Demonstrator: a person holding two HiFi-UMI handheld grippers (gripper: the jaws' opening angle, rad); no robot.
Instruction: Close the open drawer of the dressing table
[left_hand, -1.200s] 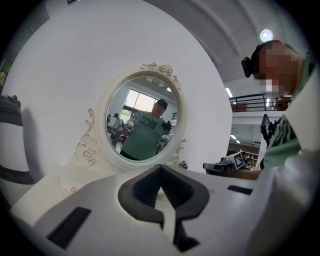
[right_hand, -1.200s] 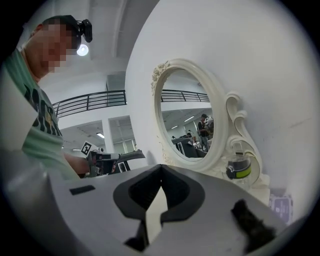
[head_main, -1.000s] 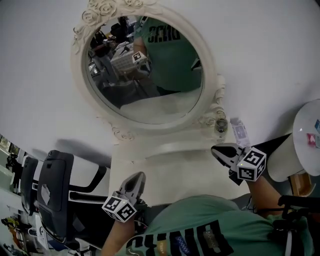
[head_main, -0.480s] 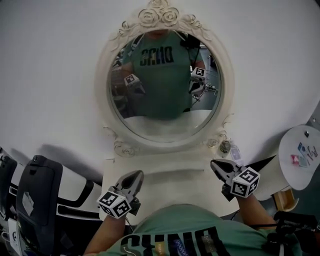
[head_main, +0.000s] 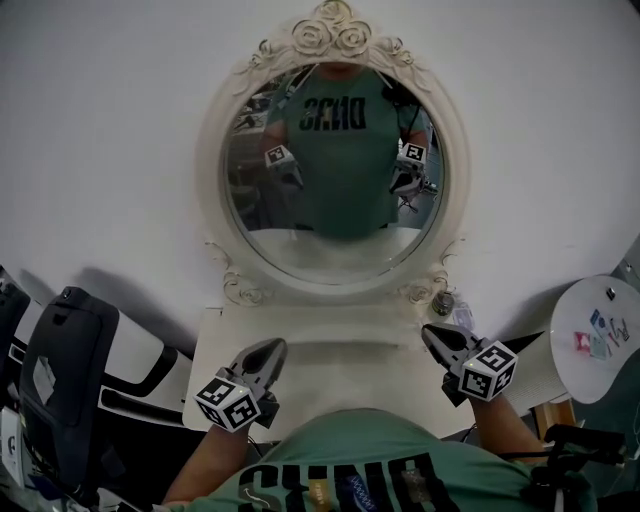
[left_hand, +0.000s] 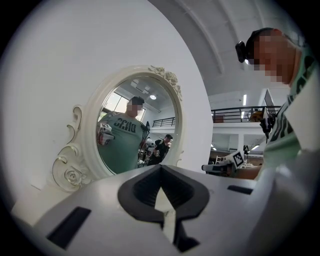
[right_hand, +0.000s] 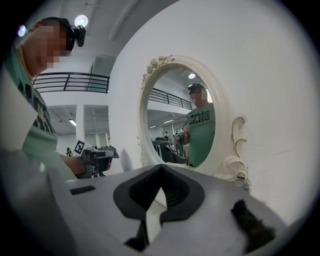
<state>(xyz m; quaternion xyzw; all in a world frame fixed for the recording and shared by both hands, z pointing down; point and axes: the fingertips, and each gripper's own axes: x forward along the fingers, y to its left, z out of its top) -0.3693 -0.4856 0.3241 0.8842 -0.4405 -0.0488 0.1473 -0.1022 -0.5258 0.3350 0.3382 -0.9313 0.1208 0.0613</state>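
Jaws of my left gripper (head_main: 268, 347) and right gripper (head_main: 432, 333) were pressed together, empty, above the dressing table (head_main: 345, 372) near its left and right edges. Its drawer was hidden behind my shirt (head_main: 360, 470).

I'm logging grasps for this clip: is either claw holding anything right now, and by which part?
Nothing is held. The left claw and the right claw are both shut with nothing between their jaws, over the dressing table.

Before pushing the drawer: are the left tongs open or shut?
Shut: the left tongs meet at their tips in the left gripper view, nothing between them.
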